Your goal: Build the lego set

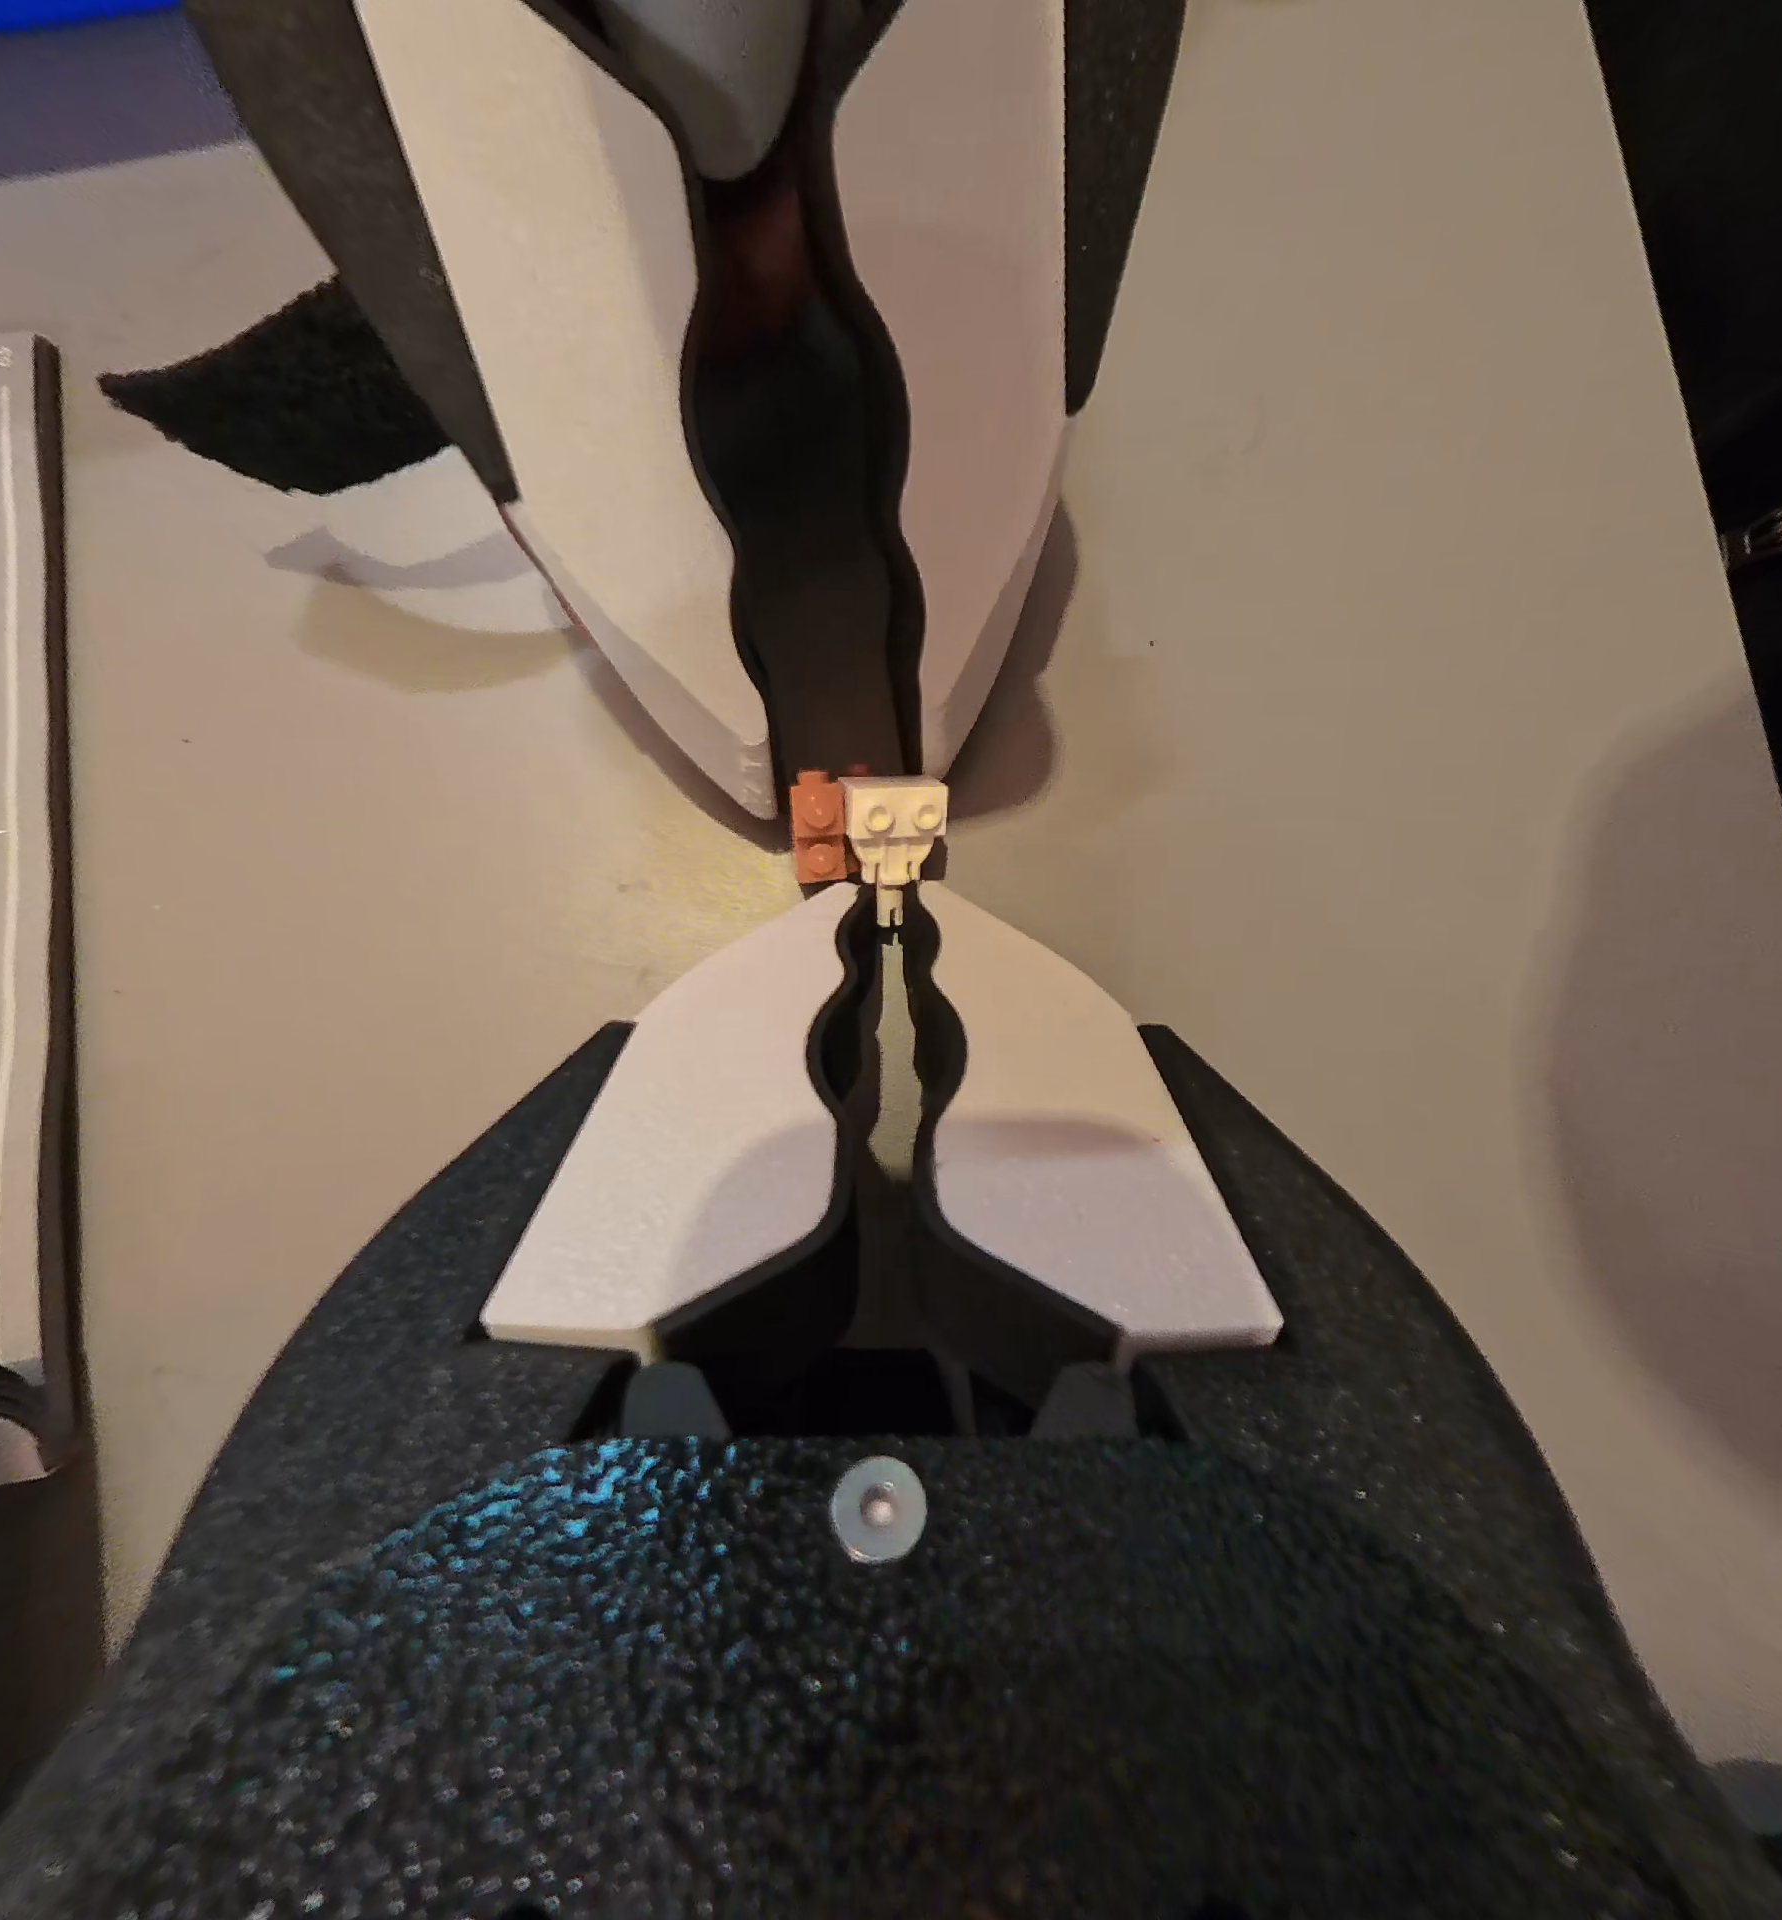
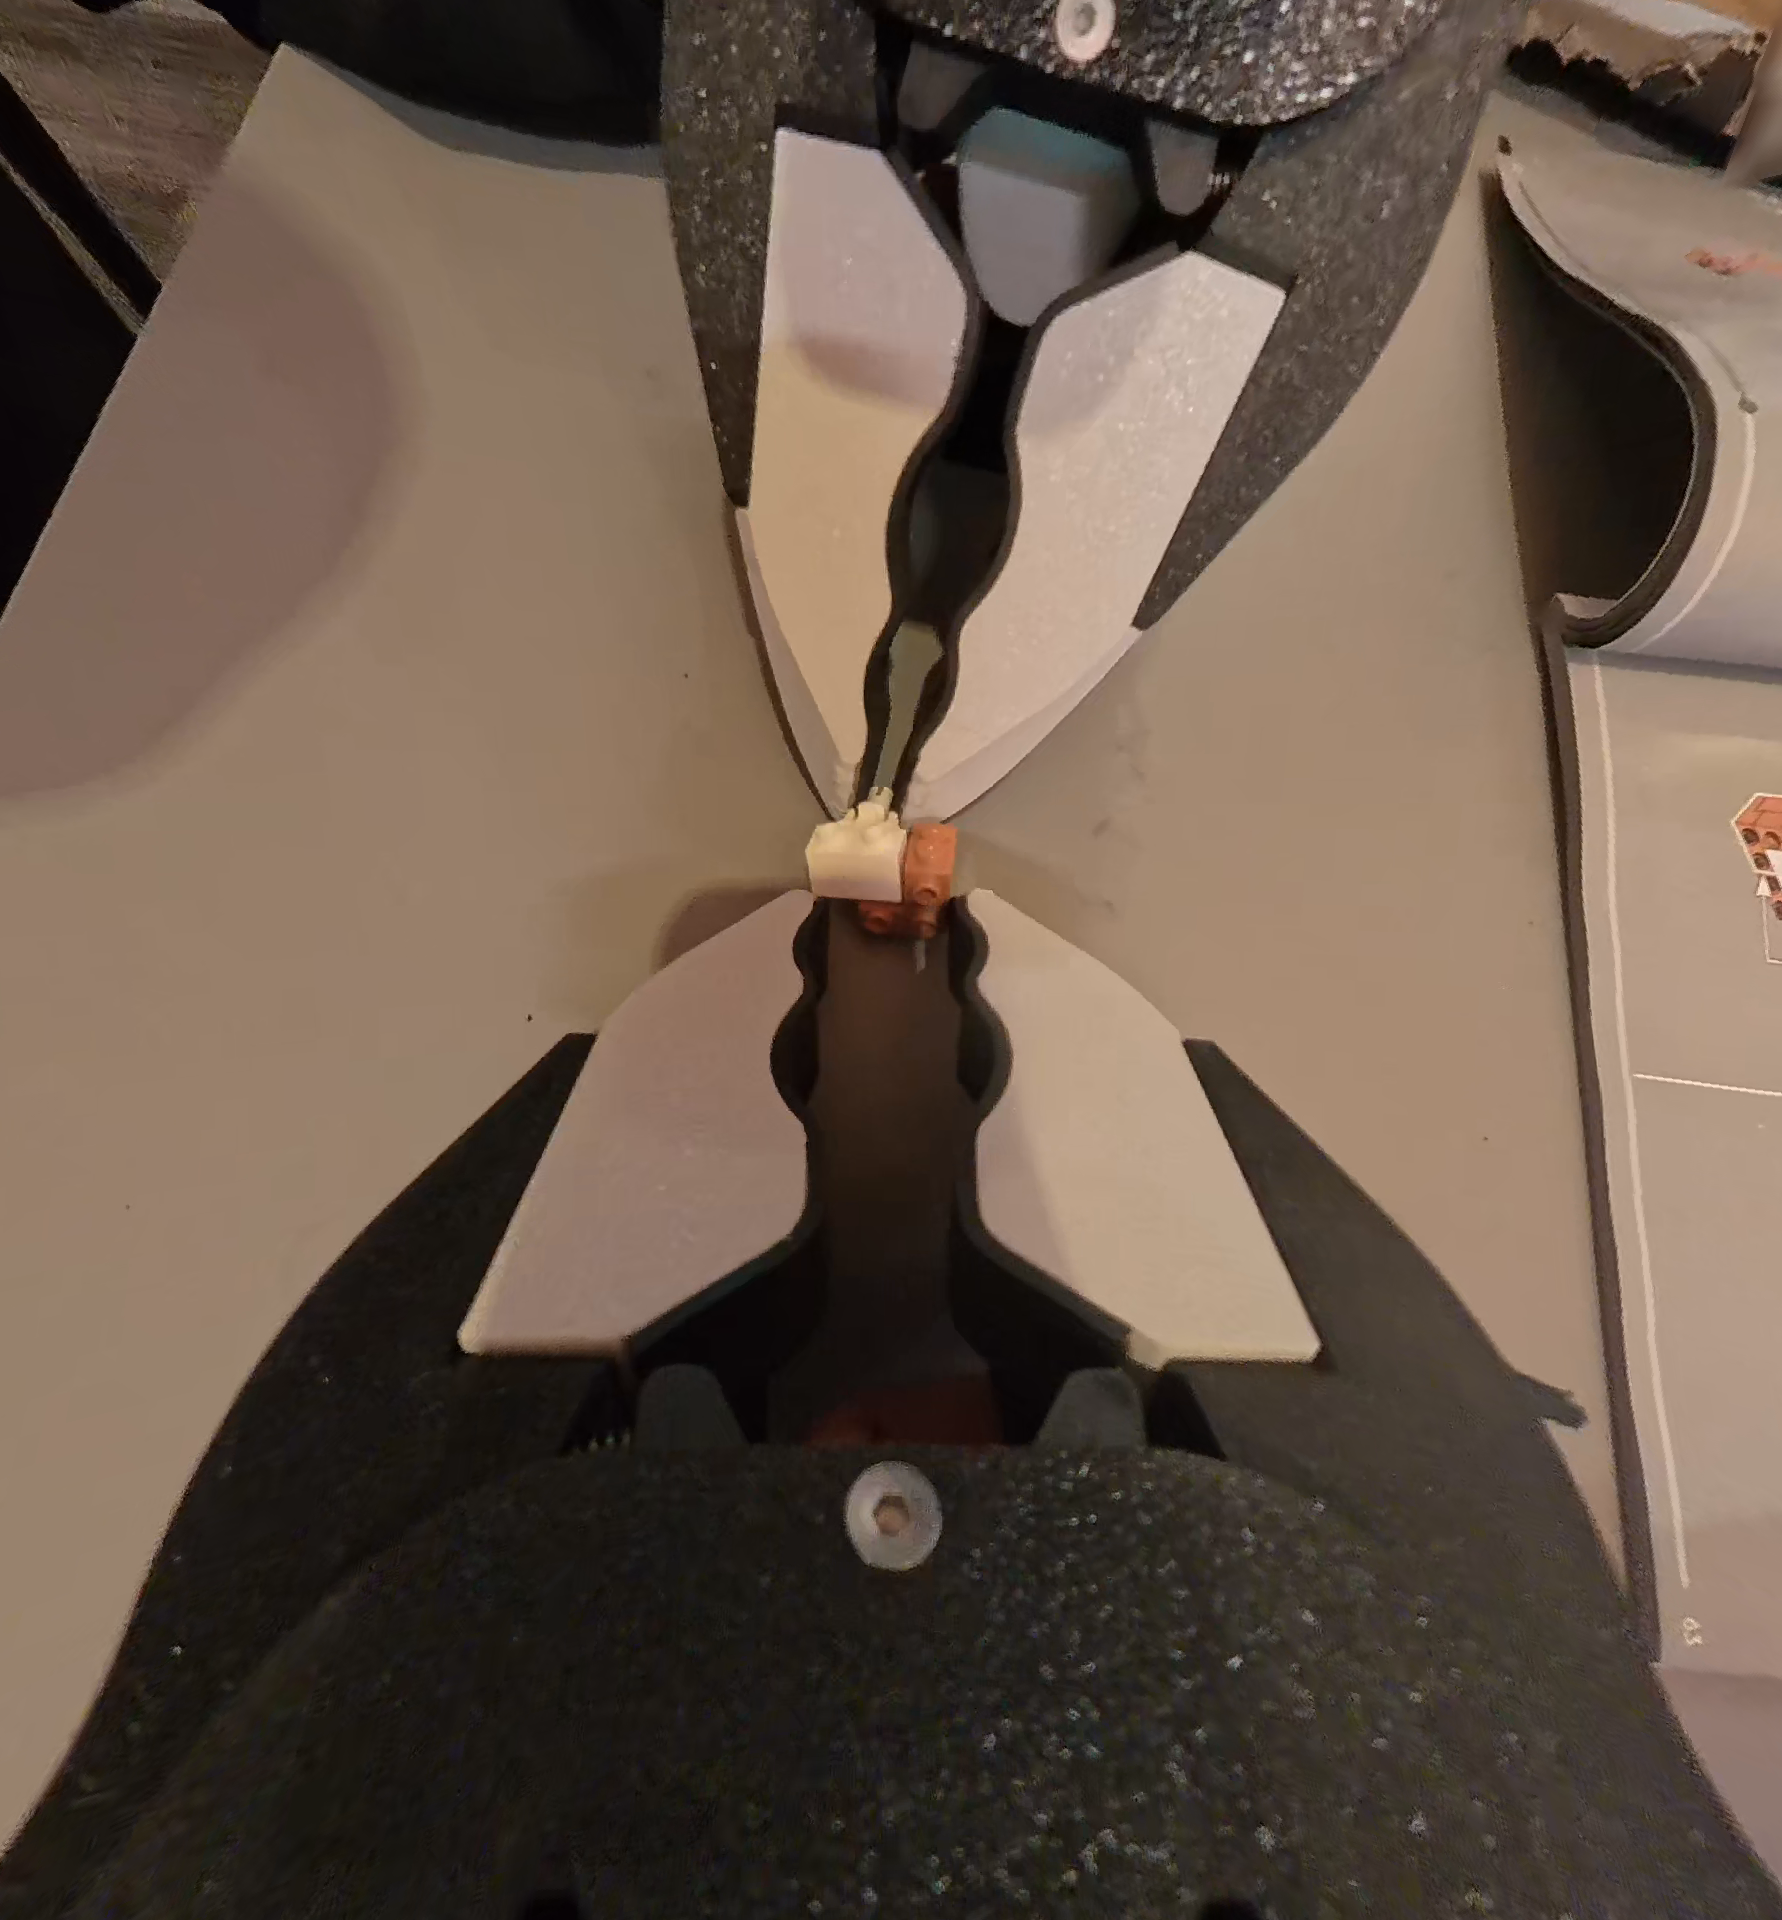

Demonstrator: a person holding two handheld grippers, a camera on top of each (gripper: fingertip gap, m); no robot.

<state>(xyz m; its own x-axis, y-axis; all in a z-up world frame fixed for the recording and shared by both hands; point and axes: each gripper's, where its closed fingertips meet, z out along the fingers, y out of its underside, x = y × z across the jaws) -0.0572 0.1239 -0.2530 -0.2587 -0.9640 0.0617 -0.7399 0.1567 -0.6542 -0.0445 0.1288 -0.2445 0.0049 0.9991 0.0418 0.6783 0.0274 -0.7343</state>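
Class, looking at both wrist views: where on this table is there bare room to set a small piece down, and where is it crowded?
Bare: table left of the tongs, and the strip between them and the instruction booklet. Crowded: the centre, where left tongs and right tongs meet at the cream brick and brown brick.

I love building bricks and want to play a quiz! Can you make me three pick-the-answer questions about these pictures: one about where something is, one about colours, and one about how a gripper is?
1. Where is the building booklet?
A. On the table, to the right of the grippers
B. Under the bricks
C. In a gripper

2. What colours are the joined bricks between the two grippers?
A. Blue and green
B. Cream and brown
C. All black

3. How are the left gripper's fingers?
A. Spread wide apart
B. Hidden
C. Almost shut, around the cream brick's thin pin

Answers: 1 A, it lies open along the right edge of the right wrist view. 2 B, both colours show side by side. 3 C, the pin sits between the fingertips.
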